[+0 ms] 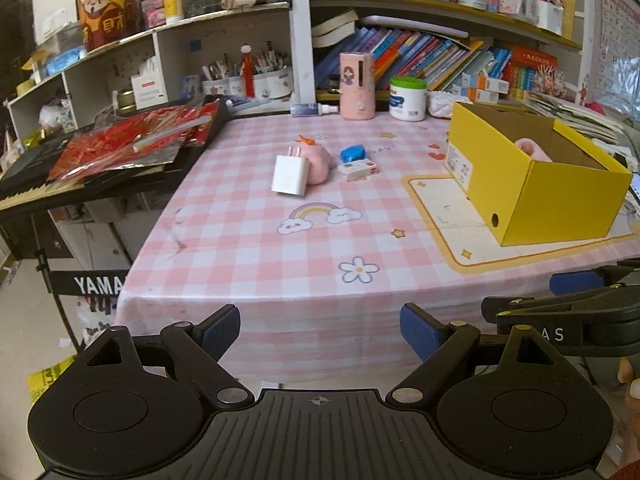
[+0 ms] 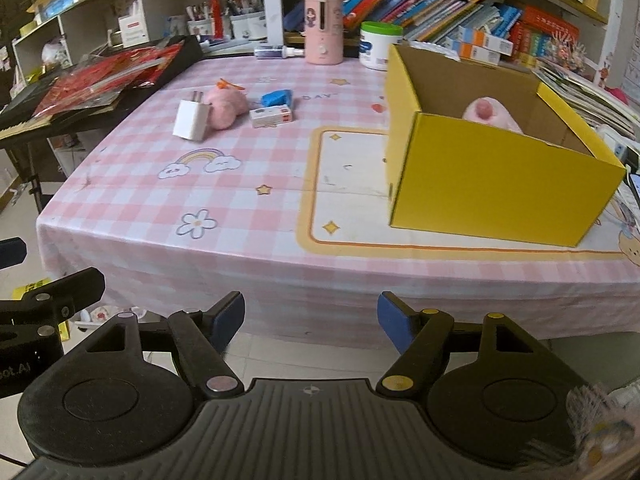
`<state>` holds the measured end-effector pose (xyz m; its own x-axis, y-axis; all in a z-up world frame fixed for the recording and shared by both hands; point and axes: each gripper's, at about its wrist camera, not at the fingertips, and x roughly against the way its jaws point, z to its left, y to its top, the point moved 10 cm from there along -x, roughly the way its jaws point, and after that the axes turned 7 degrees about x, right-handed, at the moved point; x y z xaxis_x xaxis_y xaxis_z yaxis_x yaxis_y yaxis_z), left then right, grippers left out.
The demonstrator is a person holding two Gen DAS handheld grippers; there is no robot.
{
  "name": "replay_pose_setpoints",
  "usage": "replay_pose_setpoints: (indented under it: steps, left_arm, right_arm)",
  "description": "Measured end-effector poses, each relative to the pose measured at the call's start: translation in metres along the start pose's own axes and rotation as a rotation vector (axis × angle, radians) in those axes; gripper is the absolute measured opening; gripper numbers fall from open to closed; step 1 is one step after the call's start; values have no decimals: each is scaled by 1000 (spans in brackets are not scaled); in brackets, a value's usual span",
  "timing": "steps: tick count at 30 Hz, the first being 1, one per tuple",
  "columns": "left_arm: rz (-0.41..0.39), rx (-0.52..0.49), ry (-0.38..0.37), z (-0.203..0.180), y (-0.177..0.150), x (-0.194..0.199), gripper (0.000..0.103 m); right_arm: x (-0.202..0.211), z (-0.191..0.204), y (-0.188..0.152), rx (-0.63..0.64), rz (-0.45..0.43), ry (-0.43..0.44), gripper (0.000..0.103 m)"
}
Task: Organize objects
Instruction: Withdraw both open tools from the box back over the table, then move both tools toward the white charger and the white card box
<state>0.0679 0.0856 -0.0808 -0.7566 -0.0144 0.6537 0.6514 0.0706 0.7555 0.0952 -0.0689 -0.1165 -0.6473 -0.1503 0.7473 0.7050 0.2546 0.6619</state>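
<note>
A white charger plug, a pink plush toy, a blue object and a small white box lie together at the middle of the pink checked table. An open yellow box stands at the right with a pink plush inside. My left gripper and my right gripper are open and empty, both held off the table's front edge.
A keyboard with red packets stands left of the table. A pink humidifier, a white tub and a small bottle stand along the back edge under bookshelves.
</note>
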Motion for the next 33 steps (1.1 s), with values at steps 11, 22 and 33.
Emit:
replay_pose_setpoints:
  steps: [11,22,33]
  left_arm:
    - [-1,25,10,13,3,-4,89]
    - [11,41,32,17,18,-27,89]
    - [13,76,63,21,50,-66,89]
  right_arm:
    - [-5,13,9,28,2,11,72]
    - [-27,12,27,41,13,29,72]
    - [-66,7,74,68,5,57,72]
